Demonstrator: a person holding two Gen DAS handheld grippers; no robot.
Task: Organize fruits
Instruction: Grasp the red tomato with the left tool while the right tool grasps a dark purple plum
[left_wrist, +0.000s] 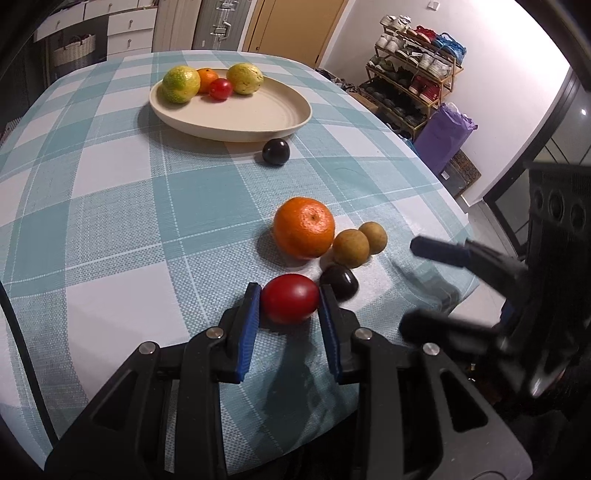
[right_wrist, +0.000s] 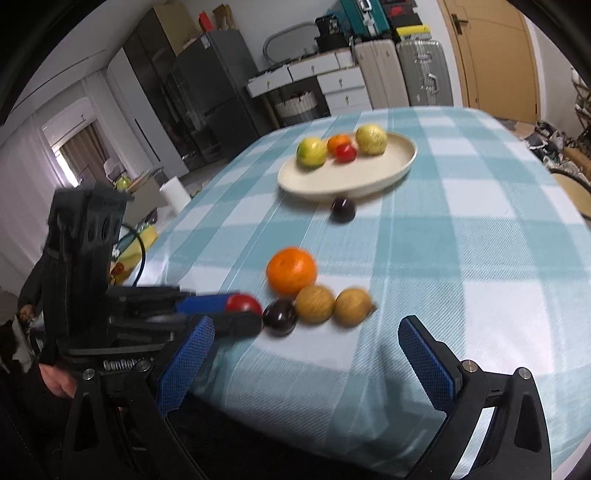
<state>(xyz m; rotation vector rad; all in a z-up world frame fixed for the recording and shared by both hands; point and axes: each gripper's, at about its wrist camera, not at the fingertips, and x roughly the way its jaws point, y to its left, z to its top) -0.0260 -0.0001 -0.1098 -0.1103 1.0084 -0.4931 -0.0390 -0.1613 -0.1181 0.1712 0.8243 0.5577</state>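
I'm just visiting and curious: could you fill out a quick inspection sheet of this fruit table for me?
Surface: checked tablecloth, flat.
Job's things: plate holds four fruits; loose on the cloth are an orange, two brown fruits, two dark plums, a red tomato.
Clutter: nothing seen on the table.
Grippers: left gripper shut on the tomato; right gripper open, empty.
Cables: black cable beside the table edge.
Surroundings: shoe rack, suitcases, fridge.
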